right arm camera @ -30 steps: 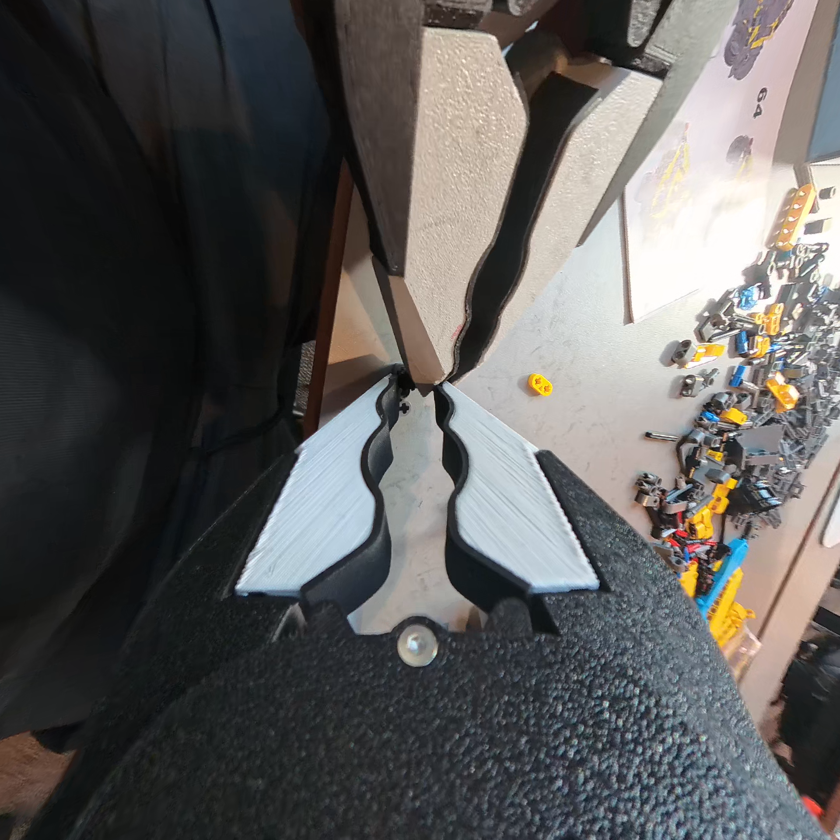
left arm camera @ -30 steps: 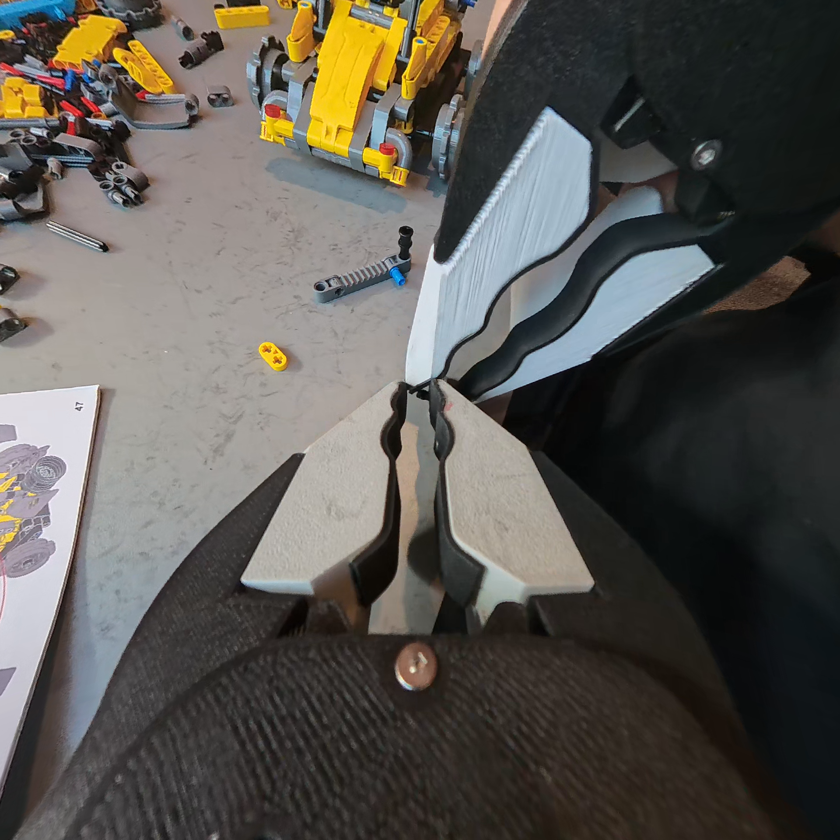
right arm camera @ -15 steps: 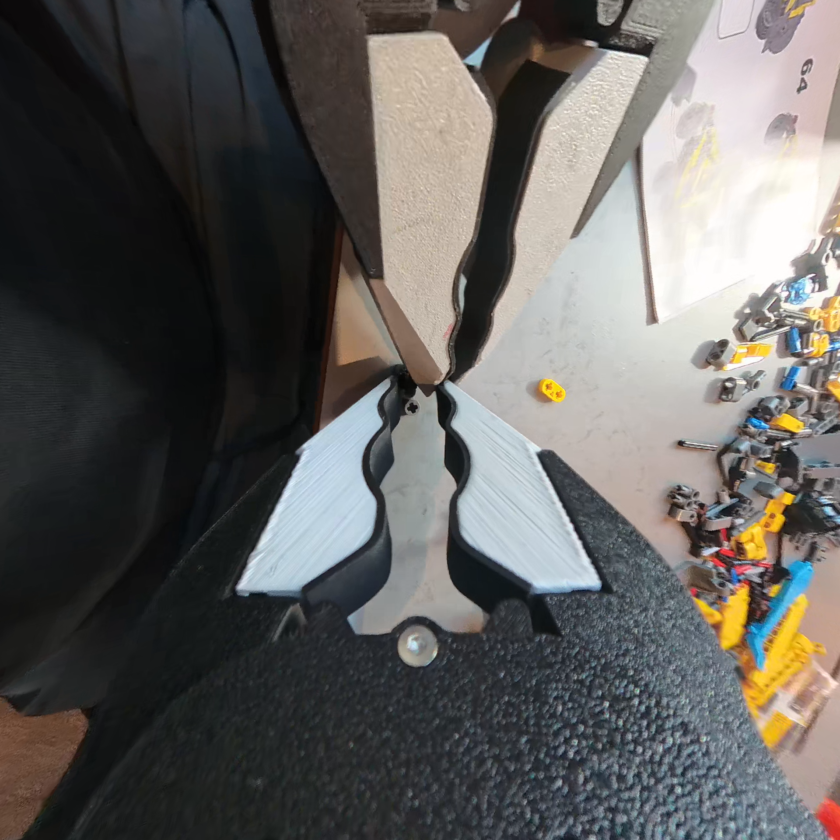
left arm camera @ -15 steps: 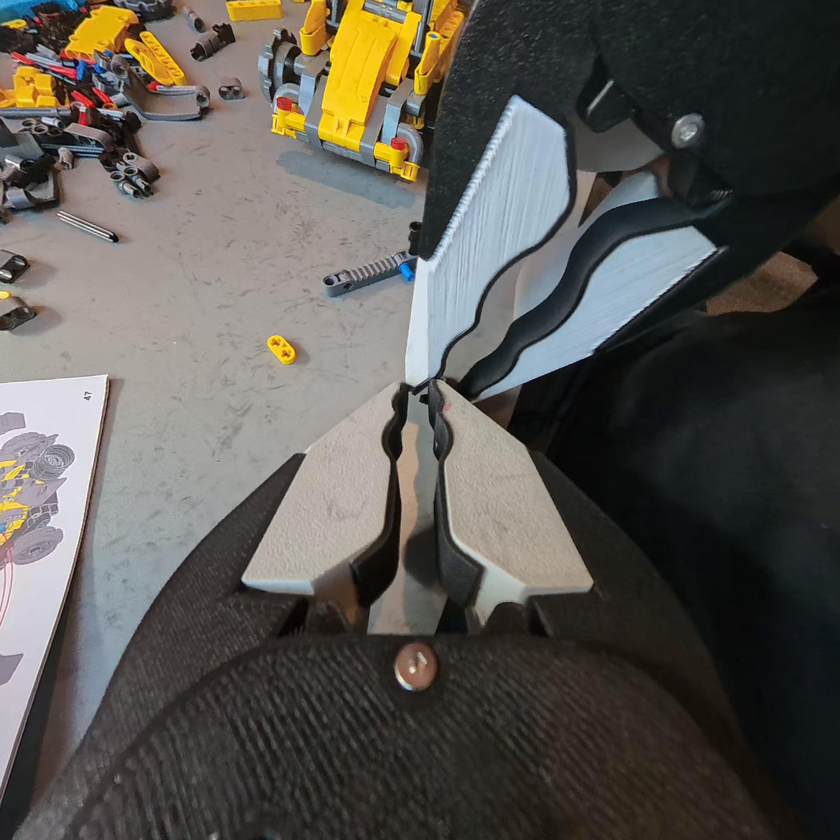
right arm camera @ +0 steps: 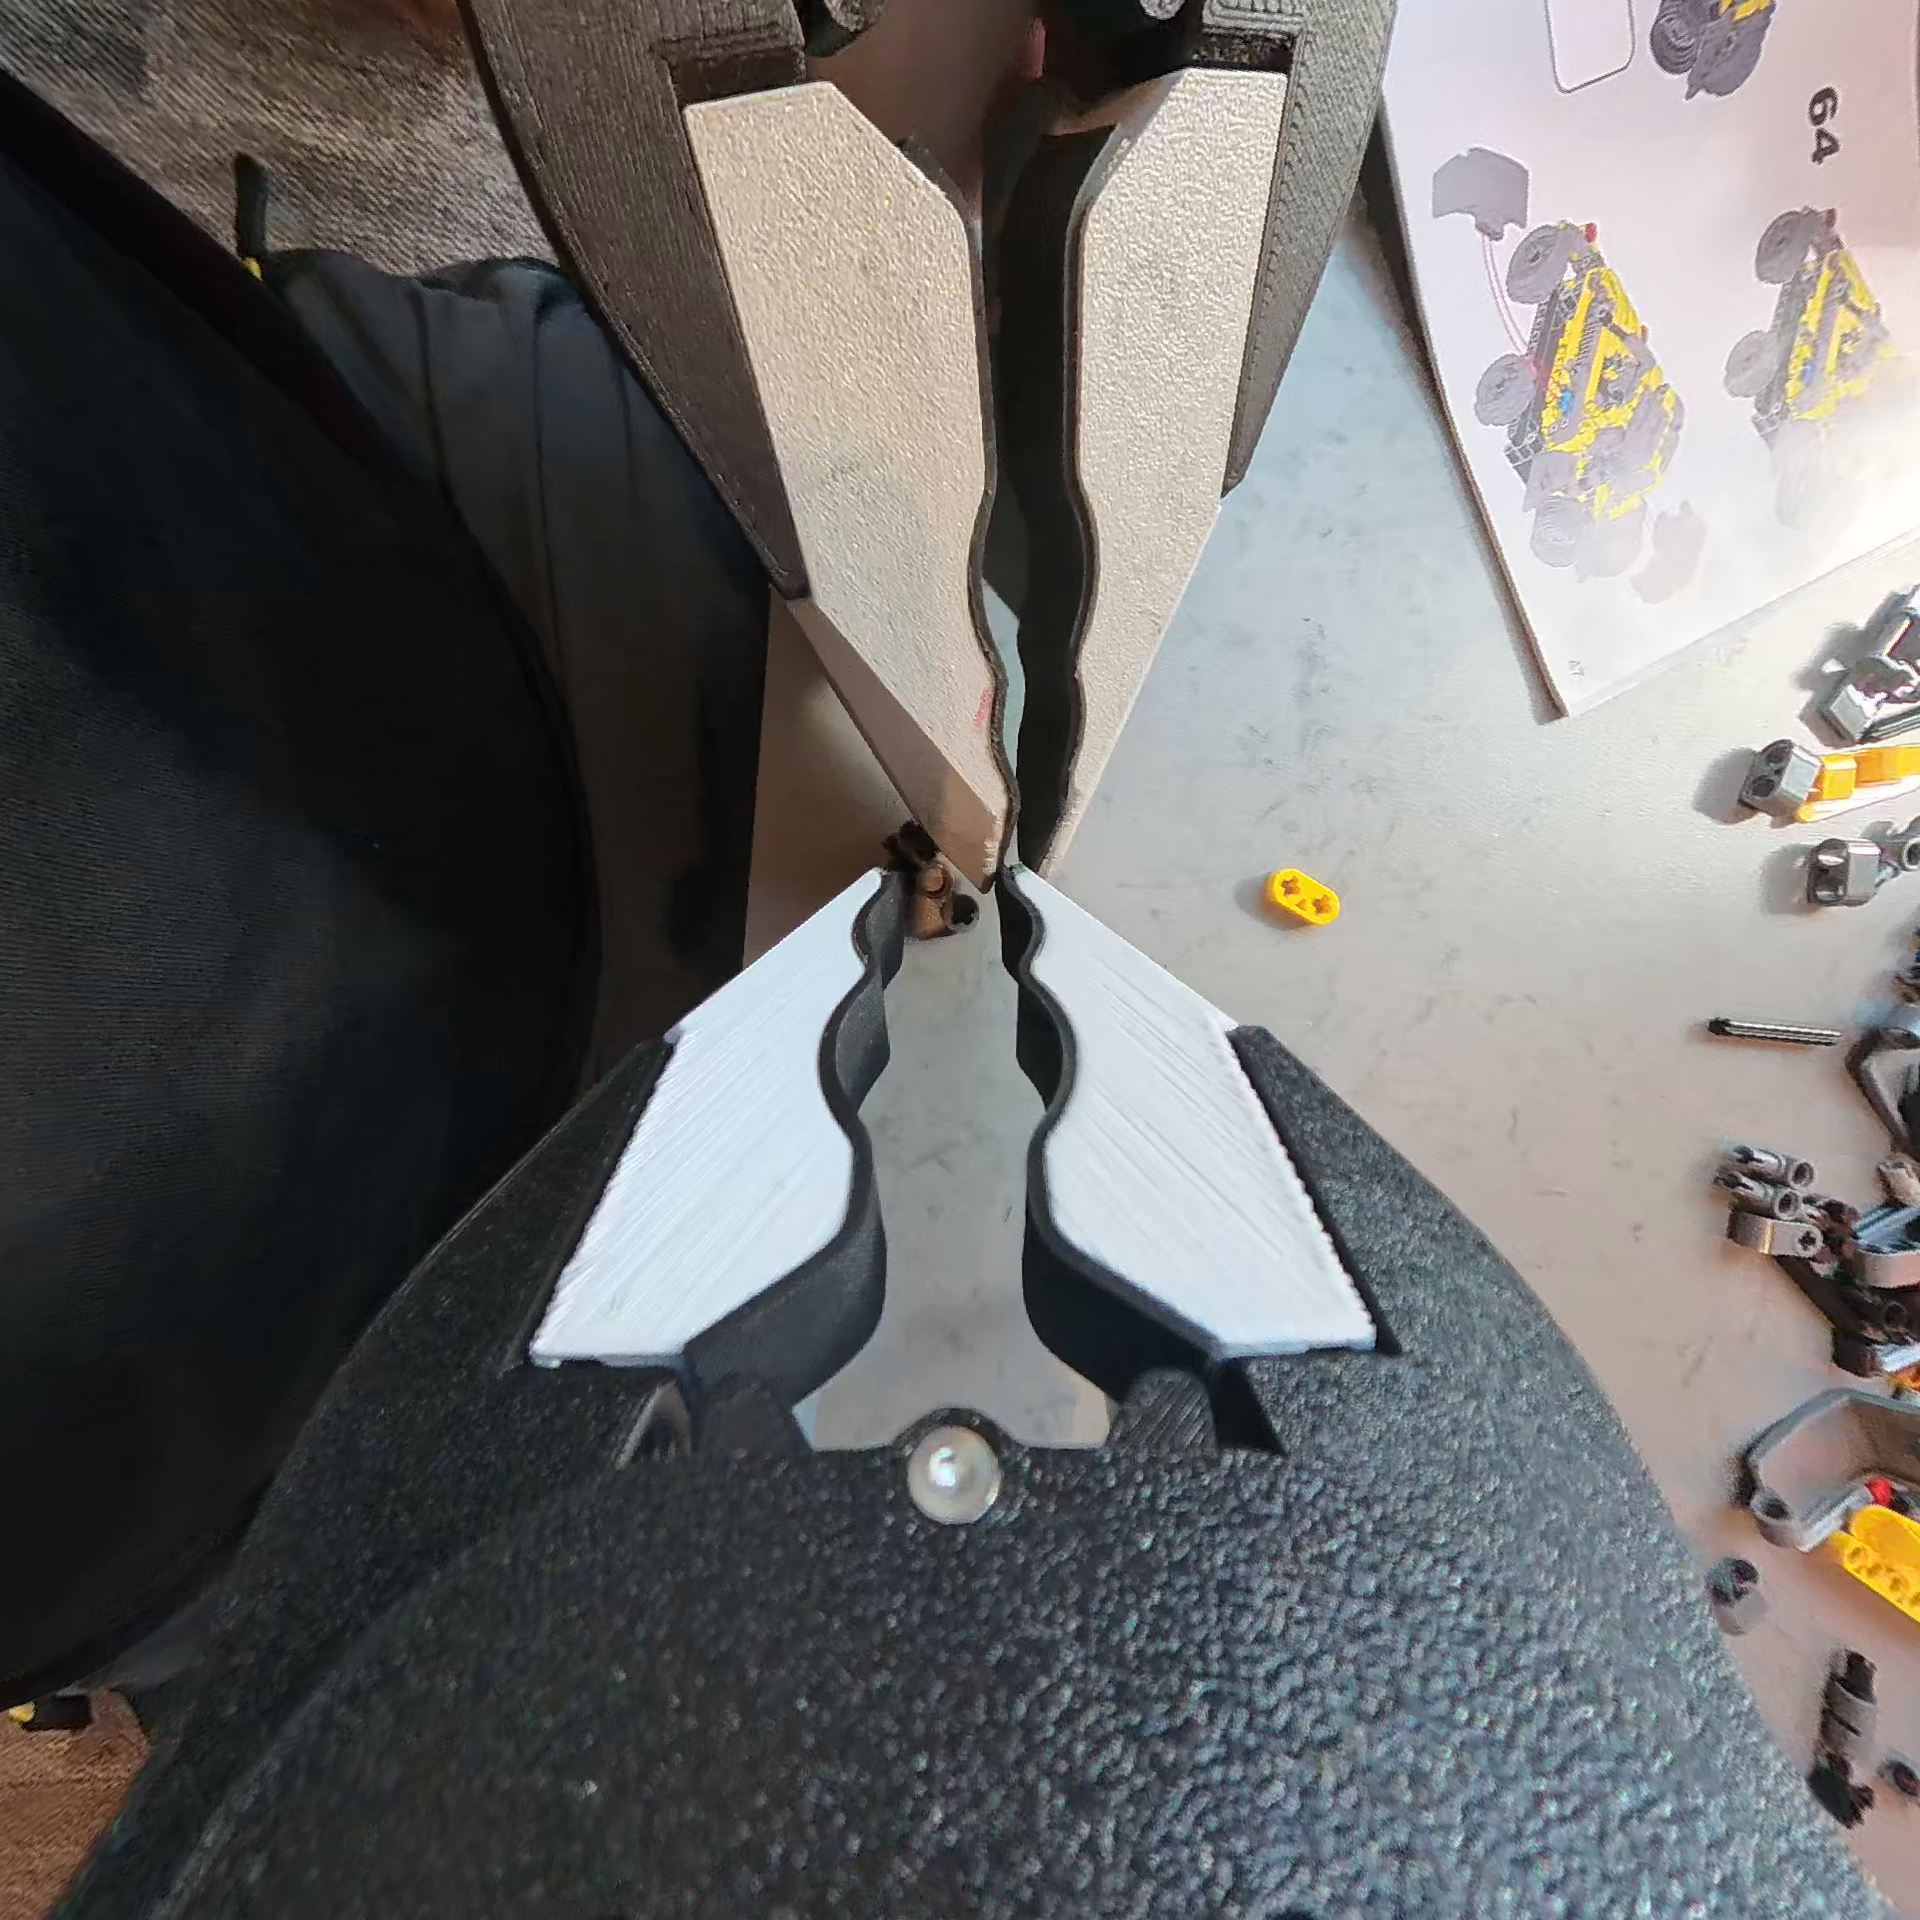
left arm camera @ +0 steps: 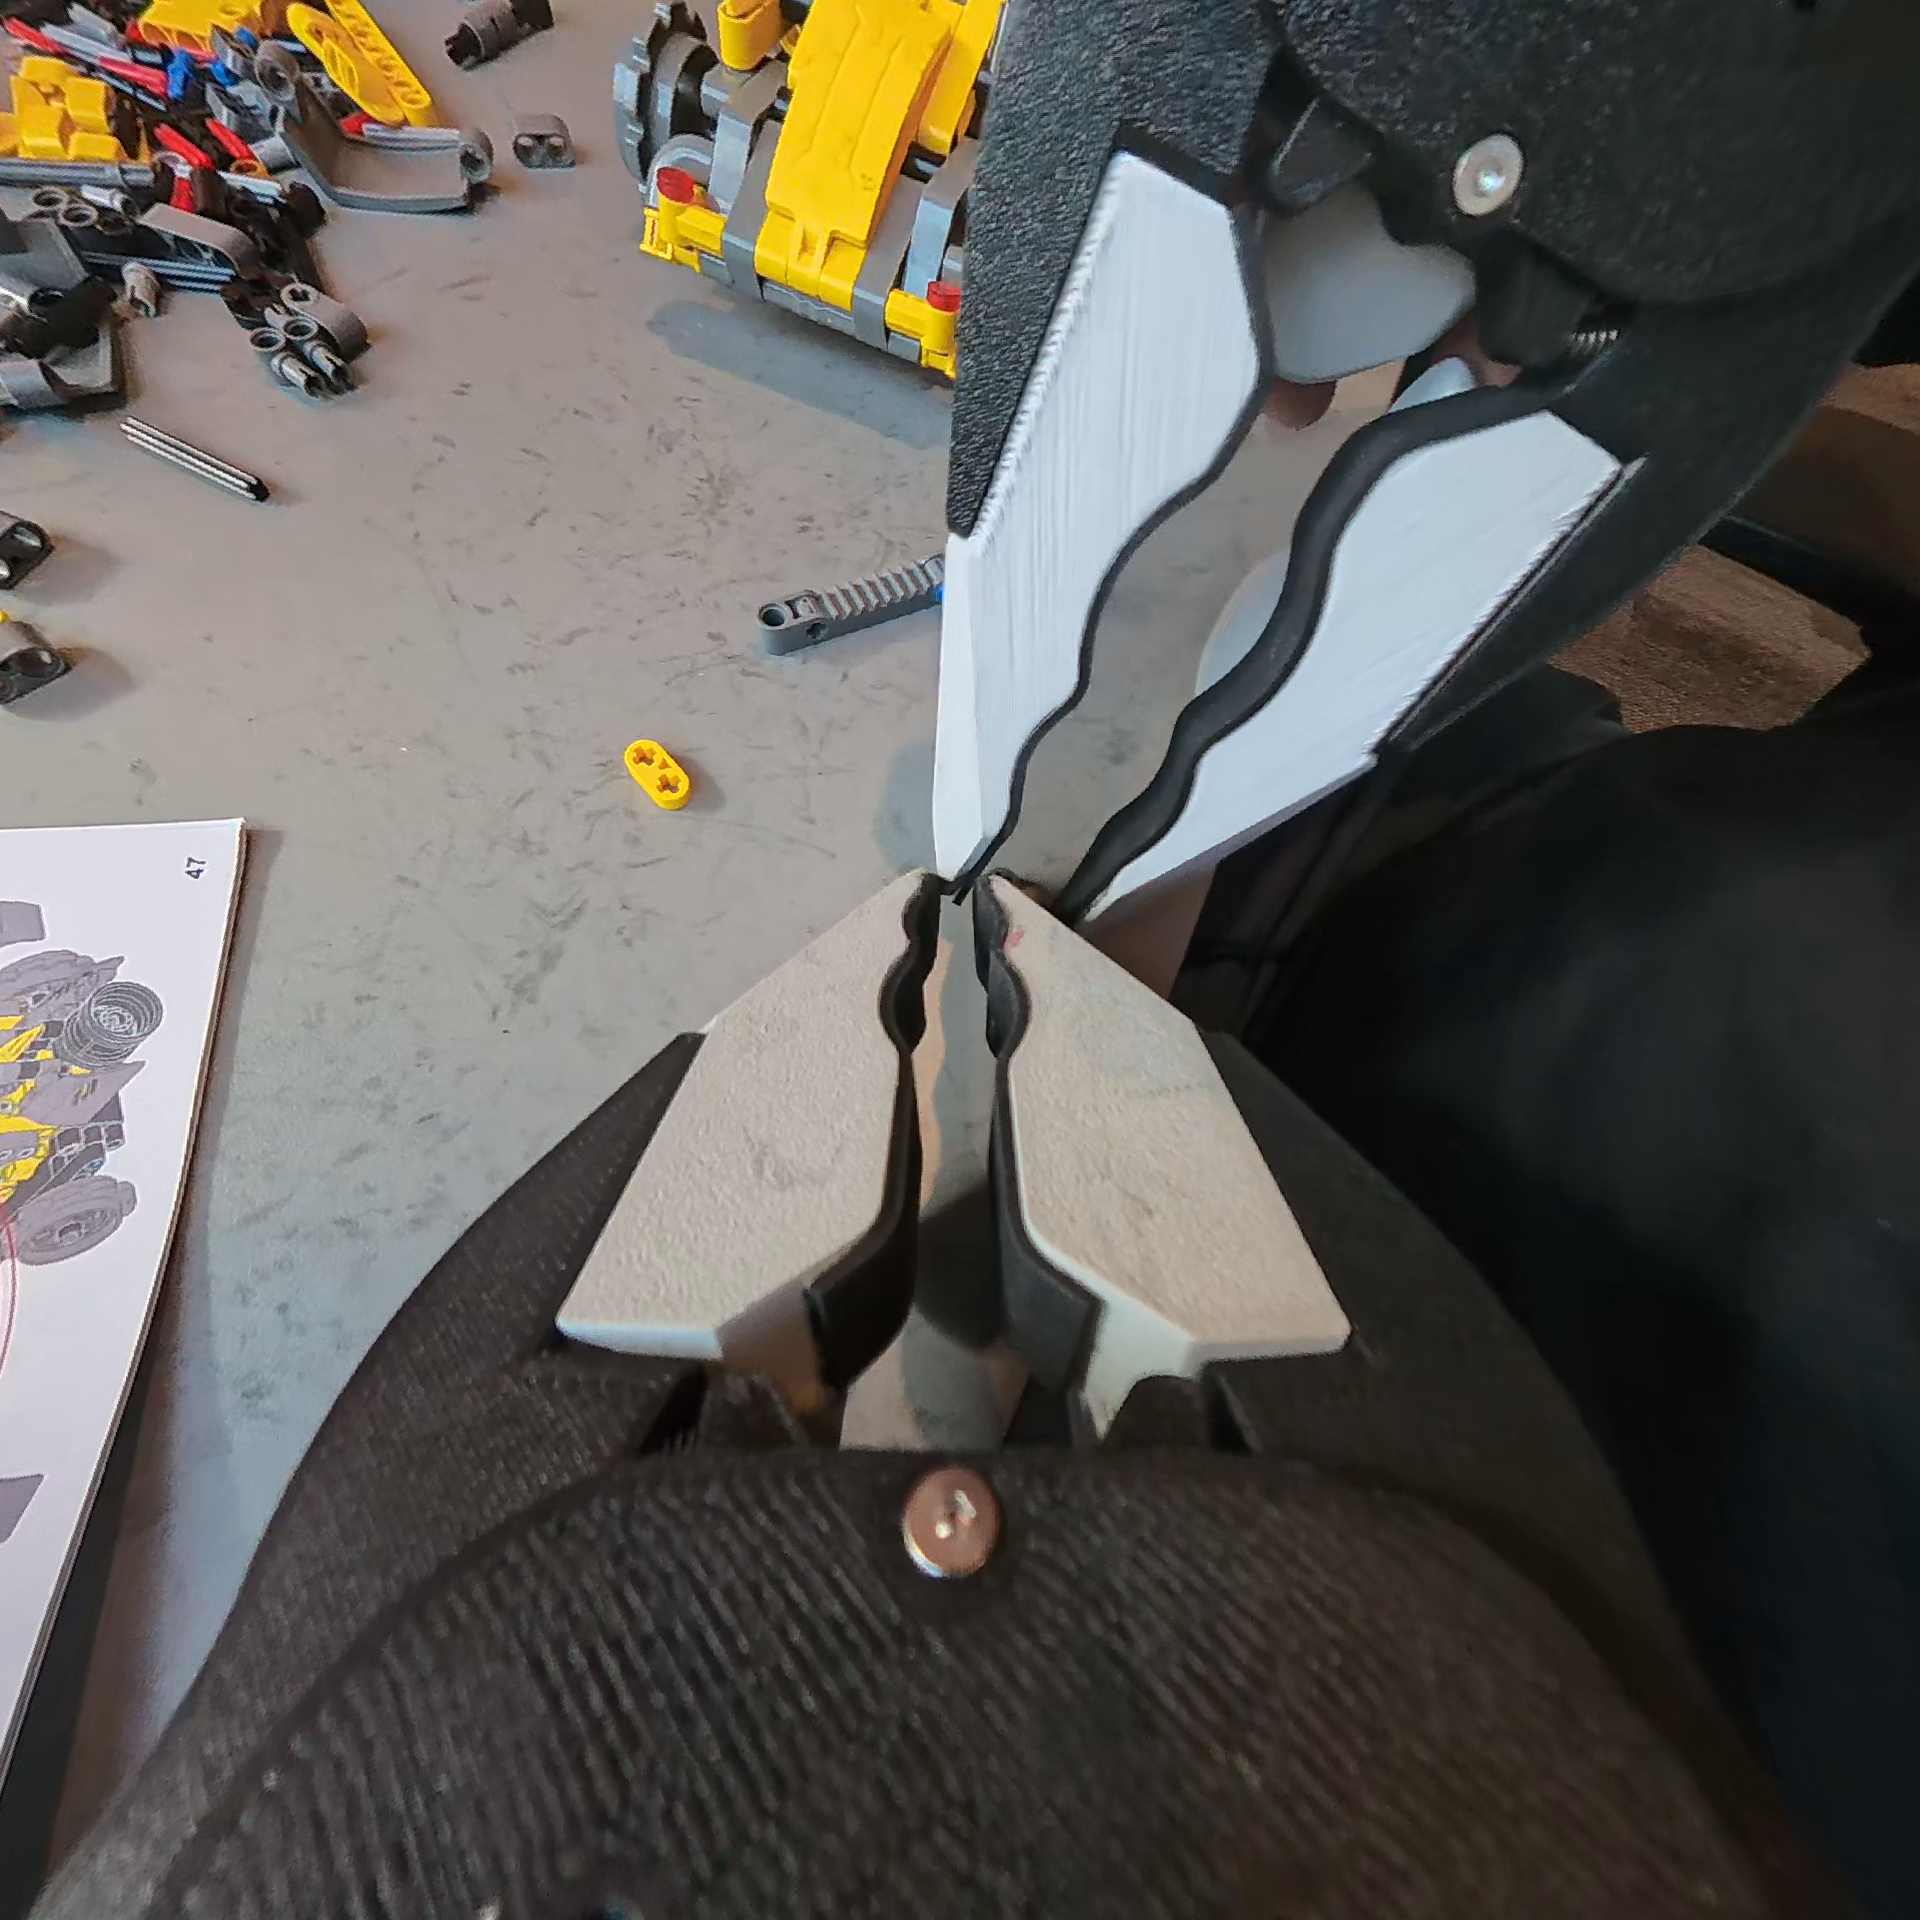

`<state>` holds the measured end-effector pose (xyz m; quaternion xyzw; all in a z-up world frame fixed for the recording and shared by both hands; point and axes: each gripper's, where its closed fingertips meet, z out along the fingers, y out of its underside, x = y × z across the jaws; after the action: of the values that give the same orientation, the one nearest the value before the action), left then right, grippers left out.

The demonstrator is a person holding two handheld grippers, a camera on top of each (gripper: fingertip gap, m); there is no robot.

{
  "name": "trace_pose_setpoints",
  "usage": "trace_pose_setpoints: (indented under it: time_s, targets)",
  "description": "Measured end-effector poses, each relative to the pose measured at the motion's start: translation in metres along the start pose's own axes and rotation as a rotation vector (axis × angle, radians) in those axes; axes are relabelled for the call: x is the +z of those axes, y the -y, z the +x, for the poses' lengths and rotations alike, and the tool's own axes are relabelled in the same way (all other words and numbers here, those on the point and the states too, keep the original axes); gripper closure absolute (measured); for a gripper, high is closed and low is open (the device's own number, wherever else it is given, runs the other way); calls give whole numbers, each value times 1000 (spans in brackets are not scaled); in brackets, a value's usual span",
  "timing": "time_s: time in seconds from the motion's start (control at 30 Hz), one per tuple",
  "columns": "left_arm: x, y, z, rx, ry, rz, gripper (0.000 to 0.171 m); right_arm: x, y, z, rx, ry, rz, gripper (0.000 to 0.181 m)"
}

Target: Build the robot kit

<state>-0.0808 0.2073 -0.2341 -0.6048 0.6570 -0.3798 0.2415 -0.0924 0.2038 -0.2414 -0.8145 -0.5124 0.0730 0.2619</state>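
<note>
My left gripper [left arm camera: 954, 888], with grey fingers, is nearly shut on a small black connector piece [left arm camera: 951, 891] at its tips. My right gripper [right arm camera: 945, 894], with white fingers, meets it tip to tip above the near edge of the grey table [left arm camera: 468, 623]. Its jaws stand a little apart. The small black piece [right arm camera: 928, 896] lies between them, against its left fingertip. The right gripper also shows in the left wrist view [left arm camera: 1023, 888], coming down from the upper right. The left gripper shows in the right wrist view [right arm camera: 1013, 842], coming down from the top.
A small yellow two-hole piece [left arm camera: 658, 773] lies on the table near the tips. Beyond it are a grey toothed rack piece [left arm camera: 852, 613], a yellow and grey vehicle model [left arm camera: 831, 156], a pile of loose parts [left arm camera: 156, 156] and an instruction booklet [left arm camera: 94, 1039]. A person's dark clothing [right arm camera: 260, 831] fills one side. Only a small space, under 4 cm, lies between the two pairs of fingers.
The right gripper's jaws have opened wider and it has swung round, so the left gripper now points straight down in its view. The left gripper stays shut on the piece.
</note>
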Motion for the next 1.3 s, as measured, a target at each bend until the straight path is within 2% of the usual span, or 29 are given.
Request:
trace_pose_setpoints:
  time_s: [0.2,0.37,0.47,0.63,0.8,1.13,1.3]
  targets:
    - [-5,-1,-1,11,-4,7,162,1,-1,-1,45,60,26,164]
    - [-18,7,4,46,-61,65,152,1,-1,-2,63,60,33,165]
    - [-22,7,11,157,-80,57,153,1,-1,-2,60,56,38,166]
    - [-19,-5,8,431,10,-35,153,-1,-3,-4,60,78,52,164]
    - [-21,-8,14,520,-34,-36,153,-1,-3,-7,62,99,63,163]
    - [-19,-11,12,839,10,-97,160,1,-1,-7,68,143,67,161]
    - [-16,-10,7,893,47,-103,158,2,0,-8,73,173,72,162]
